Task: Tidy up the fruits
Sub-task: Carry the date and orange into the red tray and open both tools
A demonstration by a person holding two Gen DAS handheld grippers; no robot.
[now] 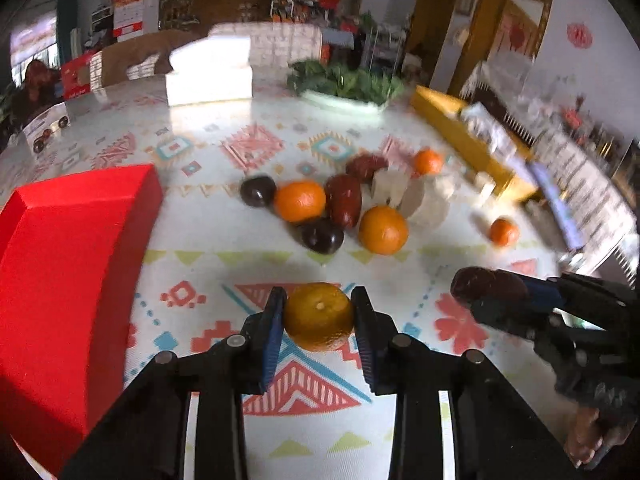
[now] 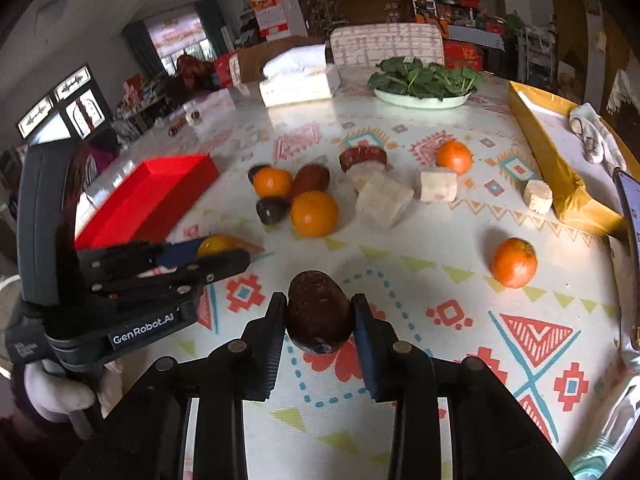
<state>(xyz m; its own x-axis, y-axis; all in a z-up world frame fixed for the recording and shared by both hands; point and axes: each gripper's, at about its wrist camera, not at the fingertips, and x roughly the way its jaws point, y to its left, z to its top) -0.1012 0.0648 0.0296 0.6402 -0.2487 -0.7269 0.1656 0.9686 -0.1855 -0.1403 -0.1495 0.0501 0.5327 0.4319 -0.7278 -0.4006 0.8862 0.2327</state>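
Observation:
My left gripper [image 1: 319,312] is shut on an orange [image 1: 319,317] and holds it above the patterned table, right of a red box [image 1: 68,280]. My right gripper [image 2: 319,316] is shut on a dark red-brown fruit [image 2: 319,312]; it also shows in the left wrist view [image 1: 489,285]. A cluster of oranges [image 2: 314,213], dark plums [image 2: 271,210] and red-brown fruits [image 2: 310,179] lies mid-table. Single oranges lie at the right [image 2: 513,262] and farther back [image 2: 453,157]. The left gripper appears at left in the right wrist view [image 2: 224,254].
A gold box [image 2: 560,168] stands along the right edge. Pale cut blocks [image 2: 383,199] lie beside the fruit cluster. A plate of greens [image 2: 424,98] and a white tissue pack [image 2: 298,80] sit at the back. A phone [image 2: 630,204] stands at far right.

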